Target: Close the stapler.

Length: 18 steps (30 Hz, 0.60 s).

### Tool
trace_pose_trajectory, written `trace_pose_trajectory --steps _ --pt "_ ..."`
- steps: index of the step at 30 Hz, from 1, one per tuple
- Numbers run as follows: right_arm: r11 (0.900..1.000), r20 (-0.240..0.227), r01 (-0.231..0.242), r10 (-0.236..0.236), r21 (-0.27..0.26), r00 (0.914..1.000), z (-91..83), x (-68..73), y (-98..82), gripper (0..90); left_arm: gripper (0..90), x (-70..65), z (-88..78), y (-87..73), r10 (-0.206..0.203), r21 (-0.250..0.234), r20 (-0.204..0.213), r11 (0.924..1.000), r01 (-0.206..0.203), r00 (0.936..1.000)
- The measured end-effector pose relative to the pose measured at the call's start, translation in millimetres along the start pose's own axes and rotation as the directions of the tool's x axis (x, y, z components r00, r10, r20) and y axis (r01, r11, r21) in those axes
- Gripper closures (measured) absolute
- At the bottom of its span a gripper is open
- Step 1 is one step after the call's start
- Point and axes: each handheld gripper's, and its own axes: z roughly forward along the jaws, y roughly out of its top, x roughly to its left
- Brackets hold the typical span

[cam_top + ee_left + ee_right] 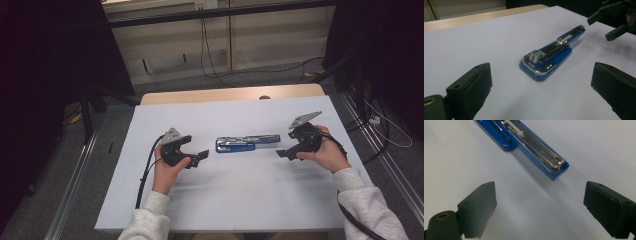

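High view: a blue stapler (246, 143) lies flat mid-tabletop (240, 200) between the left claw (196, 157) and right claw (285, 153), both spread wide, empty, just beside its ends. No lettering is readable on it.

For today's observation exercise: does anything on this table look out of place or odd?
The blue stapler lies folded out flat at the table's middle, its metal staple channel exposed rather than closed. Both tongs, left and right, are open and apart from it.
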Motion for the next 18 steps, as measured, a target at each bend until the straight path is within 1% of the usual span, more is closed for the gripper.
trace_pose_trajectory --steps 2,4,5,6,7,8,9,10,11,12,13,14,15,16,17,18 --pt "1.0 0.002 -0.004 0.004 -0.006 1.0 -0.8 -0.7 -0.3 11.3 5.3 1.6 2.8 -1.1 -0.008 0.016 -0.021 0.9998 0.008 0.9998" --pt "1.0 0.006 -0.01 0.01 -0.009 0.9999 -1.4 -1.6 -0.5 12.2 7.1 3.0 5.5 -1.4 -0.014 0.031 -0.021 0.9994 0.015 0.9997" --pt "1.0 0.007 -0.011 0.011 -0.012 0.9999 -1.6 -2.2 -0.7 13.2 7.9 3.0 7.0 -1.2 -0.012 0.04 -0.025 0.9991 0.013 0.9996" --pt "1.0 0.009 -0.014 0.014 -0.013 0.9999 -1.8 -2.7 -1.0 14.1 10.5 3.0 8.0 -0.6 0.0 0.055 -0.034 0.9985 0.002 0.9994" --pt "1.0 0.011 -0.018 0.018 -0.013 0.9998 -1.7 -3.0 -1.3 14.6 13.3 2.9 9.3 0.0 0.009 0.055 -0.04 0.9985 -0.007 0.9992" --pt "1.0 0.013 -0.018 0.018 -0.013 0.9997 -1.5 -3.4 -1.6 16.9 18.0 2.8 10.0 0.3 0.012 0.061 -0.038 0.9981 -0.009 0.9992" --pt "1.0 0.018 -0.018 0.019 -0.013 0.9997 -1.6 -3.7 -1.9 20.0 22.9 2.4 11.6 0.4 0.017 0.066 -0.045 0.9977 -0.014 0.9988" --pt "1.0 0.025 -0.024 0.024 -0.012 0.9994 -1.8 -4.1 -2.1 23.5 26.9 2.6 12.5 1.0 0.027 0.083 -0.064 0.9963 -0.021 0.9976" --pt "1.0 0.03 -0.02 0.02 -0.01 0.9993 -1.7 -4.4 -2.2 25.3 29.5 3.1 13.7 1.0 0.026 0.089 -0.07 0.9958 -0.02 0.9972" --pt "1.0 0.035 -0.02 0.02 -0.006 0.9992 -1.5 -4.5 -2.2 27.9 35.4 3.9 14.3 1.1 0.027 0.089 -0.067 0.9958 -0.021 0.9974" --pt "1.0 0.042 -0.025 0.026 -0.006 0.9988 -1.3 -5.1 -2.4 30.5 38.5 4.1 15.4 0.8 0.013 0.08 -0.066 0.9968 -0.008 0.9977" --pt "0.999 0.048 -0.032 0.033 -0.007 0.9983 -1.2 -5.8 -2.8 32.9 41.9 4.9 16.1 0.9 0.015 0.086 -0.068 0.9963 -0.009 0.9976" --pt "0.999 0.053 -0.045 0.045 -0.01 0.9976 -0.6 -6.7 -3.4 35.2 46.5 5.0 17.3 1.0 0.006 0.092 -0.069 0.9958 0.001 0.9976" --pt "0.998 0.062 -0.057 0.058 -0.007 0.9964 -0.1 -7.7 -4.1 39.4 50.6 5.6 18.1 0.8 -0.005 0.089 -0.071 0.996 0.011 0.9974" --pt "0.998 0.074 -0.064 0.064 -0.008 0.9952 0.6 -8.6 -5.0 42.6 53.2 6.6 18.5 0.7 -0.007 0.088 -0.072 0.996 0.013 0.9974" --pt "0.998 0.087 -0.068 0.069 -0.008 0.9938 0.9 -9.3 -5.6 46.2 58.3 7.2 19.0 0.5 -0.013 0.093 -0.077 0.9954 0.021 0.9969"
